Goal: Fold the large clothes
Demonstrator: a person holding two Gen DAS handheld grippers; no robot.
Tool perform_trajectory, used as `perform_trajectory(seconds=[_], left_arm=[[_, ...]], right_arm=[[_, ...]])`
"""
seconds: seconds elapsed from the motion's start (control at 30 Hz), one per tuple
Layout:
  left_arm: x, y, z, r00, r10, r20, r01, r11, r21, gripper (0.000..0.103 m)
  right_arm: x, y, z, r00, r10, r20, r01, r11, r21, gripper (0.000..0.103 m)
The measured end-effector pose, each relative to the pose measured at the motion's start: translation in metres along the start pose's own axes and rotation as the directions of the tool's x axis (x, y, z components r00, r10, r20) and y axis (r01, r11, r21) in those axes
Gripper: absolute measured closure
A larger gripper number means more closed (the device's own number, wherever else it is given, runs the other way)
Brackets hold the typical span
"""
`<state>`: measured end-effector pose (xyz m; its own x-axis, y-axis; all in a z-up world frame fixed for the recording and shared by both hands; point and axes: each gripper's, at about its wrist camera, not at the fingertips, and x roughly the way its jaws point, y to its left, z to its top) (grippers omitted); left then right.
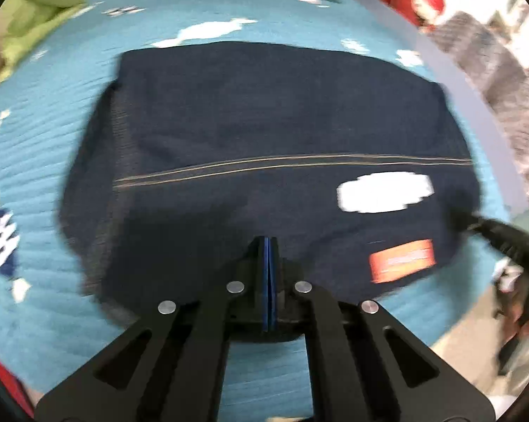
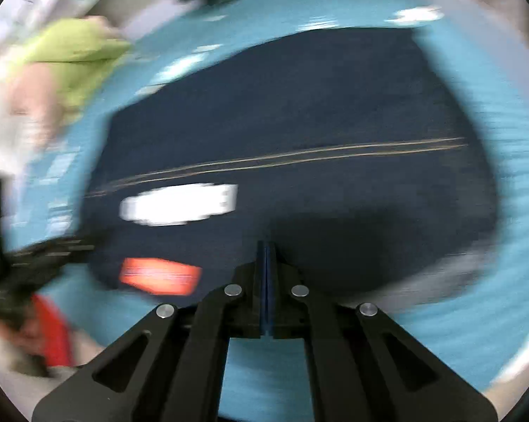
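Navy garment (image 1: 264, 133) lies beneath both claws.

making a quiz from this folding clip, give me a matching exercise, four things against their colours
Things:
1. garment
2. bedspread
3. patch
4. pillow

Colours:
a. orange
b. lime green
c. dark navy
d. teal with white shapes

Pairs: 1-c, 2-d, 3-a, 4-b
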<state>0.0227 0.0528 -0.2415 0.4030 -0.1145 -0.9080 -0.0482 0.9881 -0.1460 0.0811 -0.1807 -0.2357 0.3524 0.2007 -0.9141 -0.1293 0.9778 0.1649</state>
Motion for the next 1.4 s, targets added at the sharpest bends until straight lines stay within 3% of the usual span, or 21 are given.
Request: perform_trajectory(seconds=[0.03,0.1,0.2,0.33,0.43,0.57,0.67,0.73,0.87,0.9,0.93,0.97,1.03,1.17,1.23,1.3,1.33,1.4], left_arm=[[0.007,0.019,-0.003,0.996,0.088,-0.031,-0.089,0.996,-0.029,0.101],[0.007,0.047,-0.005,0.999,0.039,-0.034,-0.041,0.995,-0.088,0.101],[-0.011,0.058,0.009,0.993,0.115,0.002,-0.115,0.991,-0.075,0.101],[-0.028,0.05,0.048,0.994,0.047,0.103,-0.04,0.997,-0.064,0.1],[-0.013,0.026,0.1,0.983,-0.024,0.18,0.031,0.999,-0.038,0.1],[0.024,-0.001,0.156,0.971,-0.112,0.211,0.124,0.991,-0.044,0.1],[0.065,-0.007,0.177,0.976,-0.125,0.179,0.136,0.989,-0.054,0.1],[0.09,0.007,0.179,0.985,-0.092,0.144,0.104,0.992,-0.072,0.101],[0.085,0.069,0.168,0.987,0.031,0.155,-0.005,0.985,-0.172,0.101],[0.079,0.086,0.162,0.985,0.057,0.163,-0.025,0.98,-0.196,0.101],[0.076,0.097,0.158,0.983,0.059,0.173,-0.021,0.976,-0.217,0.101],[0.076,0.111,0.152,0.982,-0.01,0.188,0.056,0.969,-0.239,0.101],[0.081,0.116,0.15,0.982,-0.028,0.185,0.076,0.963,-0.257,0.1],[0.082,0.099,0.157,0.98,0.098,0.173,-0.056,0.97,-0.235,0.1],[0.074,0.096,0.159,0.983,0.109,0.15,-0.073,0.971,-0.23,0.1],[0.059,0.092,0.156,0.983,0.105,0.154,-0.068,0.972,-0.223,0.096],[0.053,0.087,0.155,0.98,0.119,0.158,-0.085,0.975,-0.208,0.087],[0.039,0.075,0.152,0.979,0.107,0.174,-0.074,0.98,-0.186,0.072]], right_arm=[[0.002,-0.026,0.001,1.0,0.022,-0.002,-0.022,0.998,0.061,0.103],[0.001,-0.053,0.006,0.995,0.096,-0.007,-0.094,0.981,0.17,0.103],[-0.02,-0.029,0.025,0.999,0.018,0.049,-0.021,0.997,0.076,0.099],[-0.045,0.008,0.067,0.968,0.149,0.201,-0.156,0.987,0.02,0.097],[-0.026,0.057,0.118,0.937,0.224,0.268,-0.217,0.975,-0.055,0.097],[0.032,0.113,0.182,0.924,0.286,0.253,-0.263,0.957,-0.121,0.097],[0.08,0.133,0.196,0.945,0.278,0.17,-0.25,0.954,-0.167,0.098],[0.105,0.123,0.201,0.975,0.18,0.127,-0.155,0.971,-0.182,0.103],[0.098,0.047,0.208,0.984,0.063,0.167,-0.056,0.997,-0.046,0.103],[0.092,0.021,0.209,0.984,0.002,0.179,-0.002,1.0,0.0,0.103],[0.088,0.008,0.206,0.979,-0.069,0.192,0.068,0.998,0.014,0.103],[0.088,-0.009,0.204,0.975,-0.097,0.2,0.096,0.995,0.011,0.103],[0.097,-0.027,0.2,0.982,-0.006,0.187,-0.006,0.998,0.062,0.103],[0.098,-0.022,0.201,0.982,-0.036,0.188,0.029,0.999,0.038,0.103],[0.082,-0.024,0.202,0.985,0.0,0.173,-0.011,0.998,0.067,0.103],[0.062,-0.026,0.196,0.981,0.038,0.192,-0.056,0.994,0.092,0.095],[0.052,-0.028,0.196,0.979,0.05,0.2,-0.071,0.992,0.101,0.09],[0.031,-0.035,0.194,0.977,0.038,0.211,-0.068,0.988,0.137,0.017]])
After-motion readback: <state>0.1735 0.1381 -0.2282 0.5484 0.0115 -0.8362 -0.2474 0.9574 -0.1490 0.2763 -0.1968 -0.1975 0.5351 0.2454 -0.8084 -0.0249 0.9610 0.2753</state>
